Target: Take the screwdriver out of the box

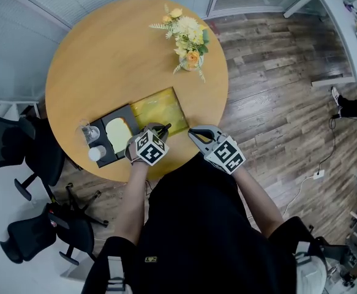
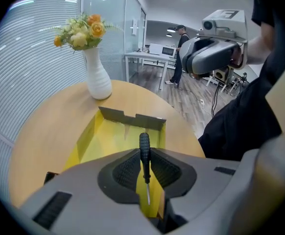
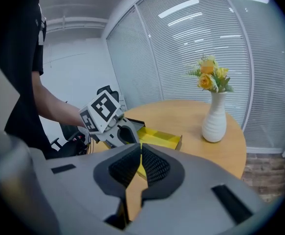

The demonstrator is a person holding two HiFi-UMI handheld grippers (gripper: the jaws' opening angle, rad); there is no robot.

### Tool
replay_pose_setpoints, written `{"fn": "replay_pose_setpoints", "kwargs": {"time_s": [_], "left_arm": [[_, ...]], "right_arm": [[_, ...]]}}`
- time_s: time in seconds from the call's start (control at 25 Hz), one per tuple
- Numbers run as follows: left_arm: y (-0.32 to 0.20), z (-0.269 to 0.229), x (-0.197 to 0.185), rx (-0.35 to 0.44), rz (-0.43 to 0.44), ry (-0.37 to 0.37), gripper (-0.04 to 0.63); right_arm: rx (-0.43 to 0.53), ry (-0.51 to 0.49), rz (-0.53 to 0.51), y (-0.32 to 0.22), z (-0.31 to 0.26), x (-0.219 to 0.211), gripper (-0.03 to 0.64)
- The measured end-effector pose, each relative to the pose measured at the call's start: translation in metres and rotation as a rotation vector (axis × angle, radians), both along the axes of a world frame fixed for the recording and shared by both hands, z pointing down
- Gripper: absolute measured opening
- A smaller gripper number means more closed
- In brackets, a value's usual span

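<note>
Two left fingers [image 2: 128, 171] pinch screwdriver [image 2: 144, 152], box [image 2: 131, 119] part-hidden

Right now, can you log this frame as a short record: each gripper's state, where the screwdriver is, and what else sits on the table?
left gripper: shut on the black-handled screwdriver
screwdriver position: held over the near end of the open yellow-lined cardboard box
right gripper: shut, nothing between its jaws, at the table's near edge beside the box
surface: round wooden table
other item: white vase of yellow flowers at the far side
</note>
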State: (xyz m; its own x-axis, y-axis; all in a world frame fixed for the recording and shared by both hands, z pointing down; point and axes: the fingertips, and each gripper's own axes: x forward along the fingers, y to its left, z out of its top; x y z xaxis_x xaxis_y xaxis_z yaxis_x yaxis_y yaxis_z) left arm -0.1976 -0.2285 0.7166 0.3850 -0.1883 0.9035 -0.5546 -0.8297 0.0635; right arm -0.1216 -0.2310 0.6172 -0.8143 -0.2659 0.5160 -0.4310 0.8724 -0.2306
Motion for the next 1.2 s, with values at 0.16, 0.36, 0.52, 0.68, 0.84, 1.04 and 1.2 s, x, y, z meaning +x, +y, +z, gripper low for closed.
{"fn": "replay_pose_setpoints", "kwargs": {"time_s": [0.16, 0.36, 0.52, 0.68, 0.84, 1.04, 1.2], "left_arm": [[0.009, -0.020, 0.002, 0.051, -0.030, 0.024, 0.066], [0.020, -0.046, 0.004, 0.080, -0.116, 0.133, 0.067], [0.028, -0.063, 0.005, 0.099, -0.199, 0.226, 0.067], [0.035, -0.083, 0.004, 0.139, -0.269, 0.324, 0.067], [0.047, -0.104, 0.004, 0.177, -0.324, 0.432, 0.067], [0.065, -0.122, 0.000, 0.238, -0.351, 0.502, 0.067], [0.081, -0.137, -0.004, 0.271, -0.385, 0.570, 0.067]], "right_arm": [[0.067, 0.006, 0.005, 0.000, -0.011, 0.001, 0.009], [0.091, 0.007, -0.007, 0.009, -0.019, -0.002, 0.008], [0.100, 0.016, -0.029, 0.024, -0.021, -0.001, 0.008], [0.108, 0.023, -0.034, 0.036, -0.024, 0.004, 0.008], [0.117, 0.034, -0.027, 0.047, -0.024, 0.010, 0.008], [0.136, 0.036, -0.040, 0.060, -0.032, 0.009, 0.008], [0.159, 0.035, -0.046, 0.065, -0.035, 0.010, 0.008]]}}
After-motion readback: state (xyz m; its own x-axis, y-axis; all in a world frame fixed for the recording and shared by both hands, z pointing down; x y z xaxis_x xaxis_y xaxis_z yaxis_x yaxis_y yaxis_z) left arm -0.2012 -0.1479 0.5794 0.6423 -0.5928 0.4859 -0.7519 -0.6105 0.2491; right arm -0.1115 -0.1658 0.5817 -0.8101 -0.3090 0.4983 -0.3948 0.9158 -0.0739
